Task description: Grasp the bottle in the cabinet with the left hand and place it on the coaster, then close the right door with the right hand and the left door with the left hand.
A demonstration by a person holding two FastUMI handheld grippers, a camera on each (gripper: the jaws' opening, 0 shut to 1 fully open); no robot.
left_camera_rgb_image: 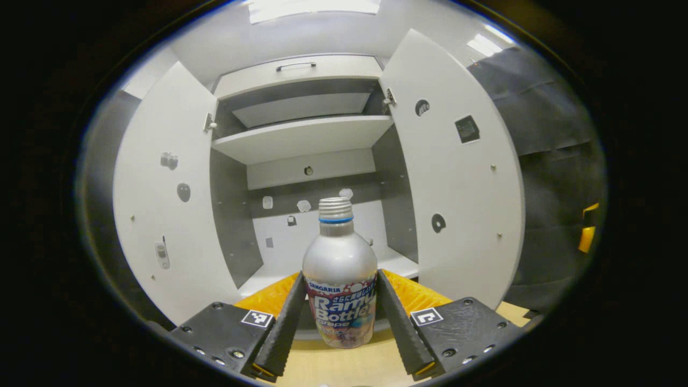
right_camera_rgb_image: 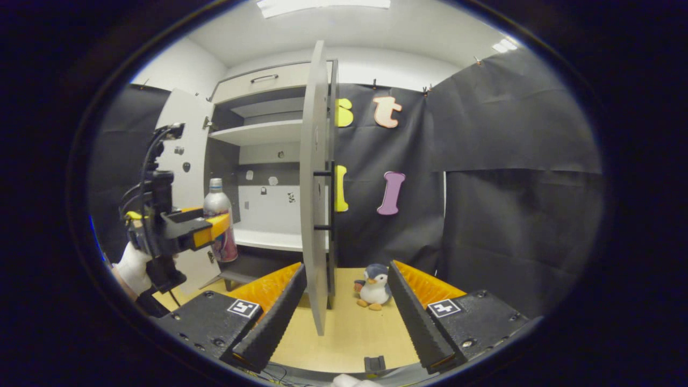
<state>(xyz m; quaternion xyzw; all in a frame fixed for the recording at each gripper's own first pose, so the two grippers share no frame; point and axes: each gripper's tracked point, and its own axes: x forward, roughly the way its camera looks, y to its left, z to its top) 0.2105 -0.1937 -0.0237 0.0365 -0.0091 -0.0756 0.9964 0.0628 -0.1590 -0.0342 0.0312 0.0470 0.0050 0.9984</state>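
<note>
The left hand-held gripper (left_camera_rgb_image: pixel 339 317) has both fingers pressed on the shiny silver metal bottle (left_camera_rgb_image: pixel 339 279), upright in front of the open white cabinet (left_camera_rgb_image: pixel 301 140). The right hand-held gripper (right_camera_rgb_image: pixel 344 317) is wide open, holding nothing; the right door (right_camera_rgb_image: pixel 314 188) stands at 12 o'clock, a small penguin toy (right_camera_rgb_image: pixel 373 287) beside it on the wooden desk (right_camera_rgb_image: pixel 349 333).

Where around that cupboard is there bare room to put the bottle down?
The wooden tabletop is bare between the open right door and the toy penguin. Inside the cabinet, the upper shelf and the lower shelf look bare. It is tighter at the left gripper, whose fingers flank the bottle.
</note>
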